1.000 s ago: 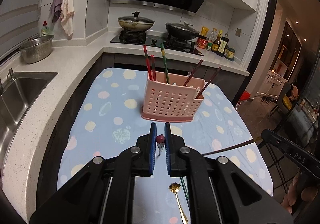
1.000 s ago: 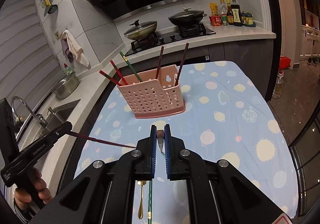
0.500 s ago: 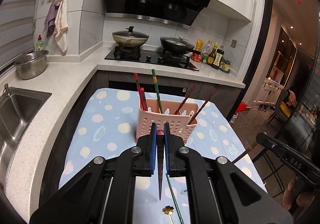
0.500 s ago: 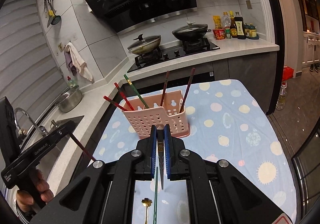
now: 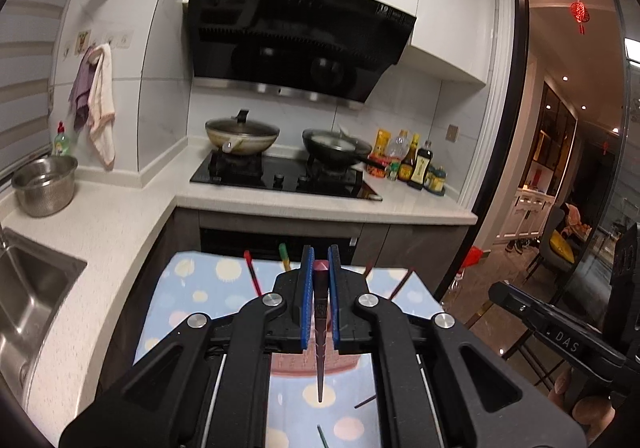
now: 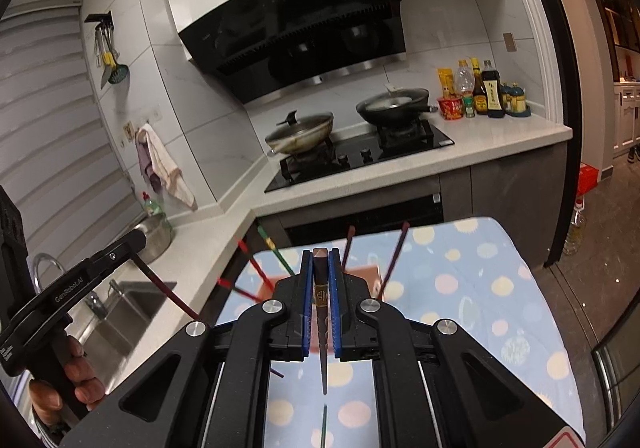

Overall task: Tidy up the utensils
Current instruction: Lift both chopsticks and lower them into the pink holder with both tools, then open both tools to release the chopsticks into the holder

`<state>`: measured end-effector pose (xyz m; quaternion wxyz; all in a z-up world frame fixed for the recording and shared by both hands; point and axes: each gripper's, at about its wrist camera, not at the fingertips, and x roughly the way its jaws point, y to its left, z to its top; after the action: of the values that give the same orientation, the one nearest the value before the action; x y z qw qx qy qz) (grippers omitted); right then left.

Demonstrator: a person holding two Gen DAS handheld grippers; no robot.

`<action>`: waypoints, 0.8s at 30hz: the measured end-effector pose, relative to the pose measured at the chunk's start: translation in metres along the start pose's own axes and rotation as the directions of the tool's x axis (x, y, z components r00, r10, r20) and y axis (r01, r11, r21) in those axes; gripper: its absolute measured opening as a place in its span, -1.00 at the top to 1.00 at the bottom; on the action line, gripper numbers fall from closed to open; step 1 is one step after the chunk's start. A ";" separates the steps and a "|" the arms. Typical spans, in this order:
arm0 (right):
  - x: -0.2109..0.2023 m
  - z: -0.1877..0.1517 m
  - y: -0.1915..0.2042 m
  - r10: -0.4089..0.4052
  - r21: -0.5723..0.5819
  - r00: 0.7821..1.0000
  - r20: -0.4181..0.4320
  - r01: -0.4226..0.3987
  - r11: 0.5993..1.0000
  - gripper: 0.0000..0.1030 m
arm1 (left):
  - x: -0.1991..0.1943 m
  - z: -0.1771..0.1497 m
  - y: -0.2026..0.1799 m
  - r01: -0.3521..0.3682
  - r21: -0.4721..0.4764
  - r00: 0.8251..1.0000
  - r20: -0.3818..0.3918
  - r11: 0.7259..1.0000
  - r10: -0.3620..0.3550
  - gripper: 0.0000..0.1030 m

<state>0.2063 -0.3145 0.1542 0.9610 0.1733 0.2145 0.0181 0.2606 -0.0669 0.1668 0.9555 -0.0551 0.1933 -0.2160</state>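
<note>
Both tongs are closed on a chopstick, tip hanging down: the left tongs [image 5: 318, 280] pinch a dark red chopstick [image 5: 320, 352], the right tongs [image 6: 320, 276] a brown chopstick [image 6: 322, 332]. This looks like the carry toward the pink holder [image 5: 312, 362], which sits on the dotted cloth [image 6: 480, 288] just below and is mostly hidden. Next, each tip needs lowering into a compartment, clear of the upright chopsticks [image 6: 394, 260]. Room lies open to the right; the counter [image 5: 100, 232] edges the left.

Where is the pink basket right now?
In the left wrist view, the pink basket sits on the dotted tablecloth, mostly hidden behind the left hand-held gripper.
</note>
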 end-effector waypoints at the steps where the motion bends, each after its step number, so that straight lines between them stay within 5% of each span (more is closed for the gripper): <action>1: 0.003 0.007 0.002 0.001 -0.005 1.000 0.011 -0.001 1.000 0.86 | 0.003 0.009 -0.001 0.001 0.004 1.000 0.017 1.000 -0.001 0.87; 12: 0.054 0.055 0.019 0.015 -0.012 0.997 0.075 -0.014 1.000 0.86 | 0.044 0.056 0.000 -0.041 0.036 0.994 0.106 0.998 0.037 0.87; 24: 0.114 0.042 0.016 -0.011 -0.005 1.000 -0.003 0.011 1.000 0.86 | 0.096 0.038 0.021 -0.065 0.029 0.997 0.034 0.997 0.064 0.87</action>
<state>0.3276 -0.3011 0.1491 0.9612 0.1697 0.2170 0.0137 0.3635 -0.0883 0.1646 0.9658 -0.0378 0.1757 -0.1870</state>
